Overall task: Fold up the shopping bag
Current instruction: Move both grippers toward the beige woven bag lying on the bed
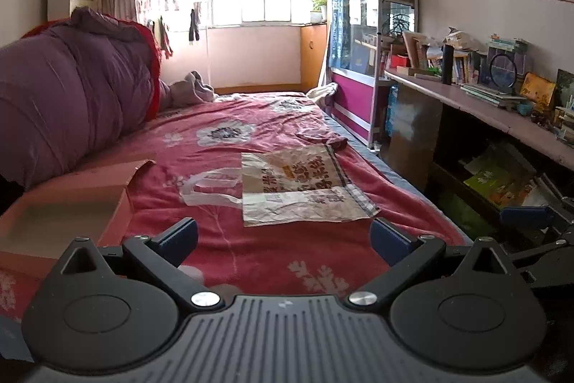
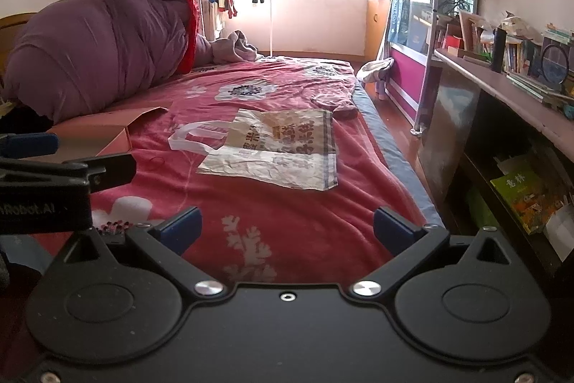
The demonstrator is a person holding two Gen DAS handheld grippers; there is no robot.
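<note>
while the shopping bag [image 1: 301, 185] is lying flat on the bed [image 1: 272, 257], handles [image 1: 211, 187] leftward, both left tongs [image 1: 283, 239] and right tongs [image 2: 285, 230] are hovering spread, gripping nothing; any pinch should be catching an edge squarely.

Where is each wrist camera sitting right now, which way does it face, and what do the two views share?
Left wrist: low over the near end of the bed, facing down its length toward the window; the open left tool frames the shopping bag, with the right tool at the right edge.
Right wrist: same height and heading, slightly rightward; the open right tool shows, with the left tool at the left edge.
Shared: bag, pink box, purple quilt.
</note>
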